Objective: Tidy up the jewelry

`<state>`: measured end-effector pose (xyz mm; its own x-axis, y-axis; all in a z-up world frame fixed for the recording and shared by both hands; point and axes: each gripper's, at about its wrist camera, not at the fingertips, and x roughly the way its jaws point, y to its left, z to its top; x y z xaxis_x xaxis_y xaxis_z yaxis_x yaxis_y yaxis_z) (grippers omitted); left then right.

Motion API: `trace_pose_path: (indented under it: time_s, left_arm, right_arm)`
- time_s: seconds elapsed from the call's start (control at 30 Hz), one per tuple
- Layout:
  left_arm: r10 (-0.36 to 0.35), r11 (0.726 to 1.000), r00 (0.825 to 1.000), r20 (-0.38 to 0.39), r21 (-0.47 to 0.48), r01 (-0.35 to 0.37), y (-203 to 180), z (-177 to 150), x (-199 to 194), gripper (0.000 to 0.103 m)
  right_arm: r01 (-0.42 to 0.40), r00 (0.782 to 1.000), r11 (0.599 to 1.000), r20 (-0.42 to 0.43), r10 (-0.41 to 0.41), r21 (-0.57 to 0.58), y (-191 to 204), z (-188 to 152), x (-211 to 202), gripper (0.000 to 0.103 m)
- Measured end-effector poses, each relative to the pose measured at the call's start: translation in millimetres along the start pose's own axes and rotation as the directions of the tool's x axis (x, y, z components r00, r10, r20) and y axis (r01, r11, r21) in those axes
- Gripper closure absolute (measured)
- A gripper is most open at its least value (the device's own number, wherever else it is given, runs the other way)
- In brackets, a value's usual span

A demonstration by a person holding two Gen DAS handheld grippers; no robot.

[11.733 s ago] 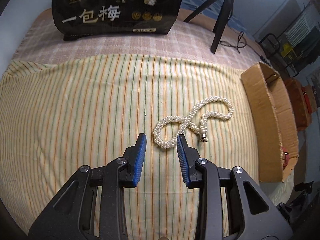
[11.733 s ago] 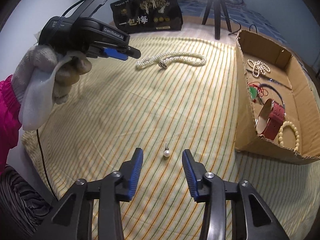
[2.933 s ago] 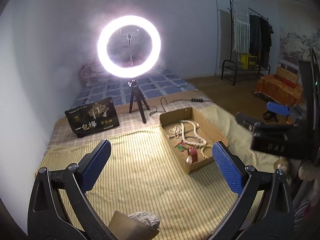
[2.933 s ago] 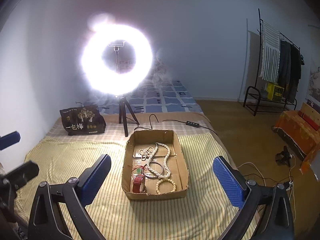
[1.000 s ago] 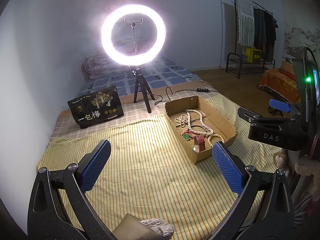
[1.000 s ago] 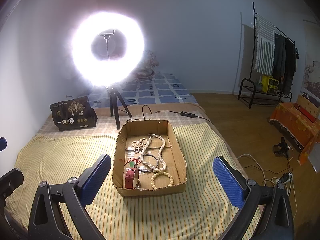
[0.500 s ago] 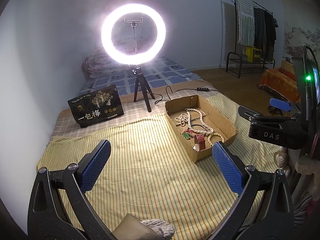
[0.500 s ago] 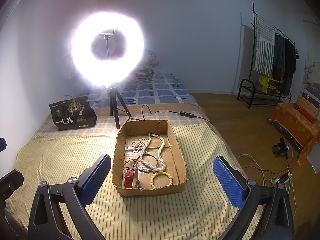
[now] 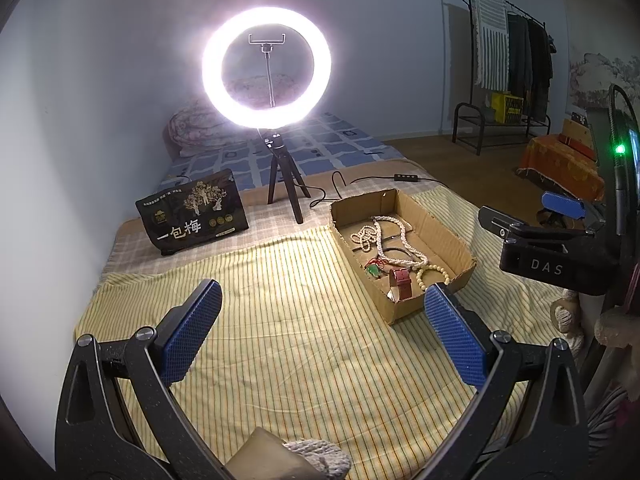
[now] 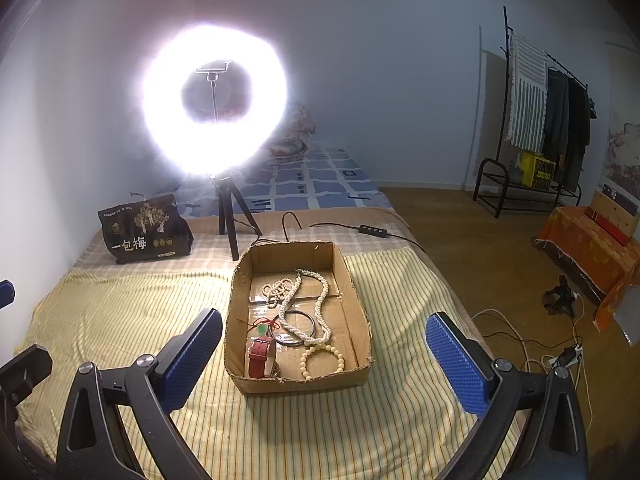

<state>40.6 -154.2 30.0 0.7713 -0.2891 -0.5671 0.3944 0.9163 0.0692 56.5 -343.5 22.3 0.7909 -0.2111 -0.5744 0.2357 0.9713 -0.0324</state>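
A shallow cardboard box [image 10: 352, 288] sits on the striped yellow cloth [image 10: 128, 304]; it also shows in the left wrist view [image 9: 440, 228]. Inside lie a long pearl necklace [image 10: 320, 304], a smaller pearl strand [image 10: 276, 290], a beaded bracelet [image 10: 322, 360], a red watch [image 10: 260, 356], a dark bangle [image 10: 296, 326] and a green pendant [image 10: 262, 330]. My left gripper [image 9: 324, 340] is wide open and empty, held high and back from the cloth. My right gripper [image 10: 324, 360] is wide open and empty, above the box's near end. The right gripper also shows at the right of the left wrist view [image 9: 532, 232].
A lit ring light on a small tripod [image 10: 228, 216] stands behind the box. A black printed bag [image 10: 144, 232] stands at the back left. A cable with an inline switch [image 10: 372, 230] runs off the bed. A clothes rack [image 10: 536, 120] stands far right.
Since 11.7 s ago the pearl necklace and the pearl stud have gone from the cloth; both grippers have pulled back, risen and opened wide. In the last second hardly anything moved.
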Motion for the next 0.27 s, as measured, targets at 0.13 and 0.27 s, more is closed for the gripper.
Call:
trace_pose_path:
  time_s: [0.13, 0.27]
  left_arm:
    - [0.006, 1.000, 1.000, 0.003, 0.001, -0.006, 0.3, -0.9, 0.3, 0.000]
    - [0.013, 1.000, 1.000, 0.008, 0.005, -0.013, 0.1, -1.5, -0.4, 0.000]
  right_arm:
    - [0.001, 1.000, 1.000, 0.000, -0.001, 0.000, 0.5, 0.3, -0.1, 0.000]
    - [0.002, 1.000, 1.000, 0.000, -0.002, 0.001, 0.3, 0.3, 0.0, 0.000]
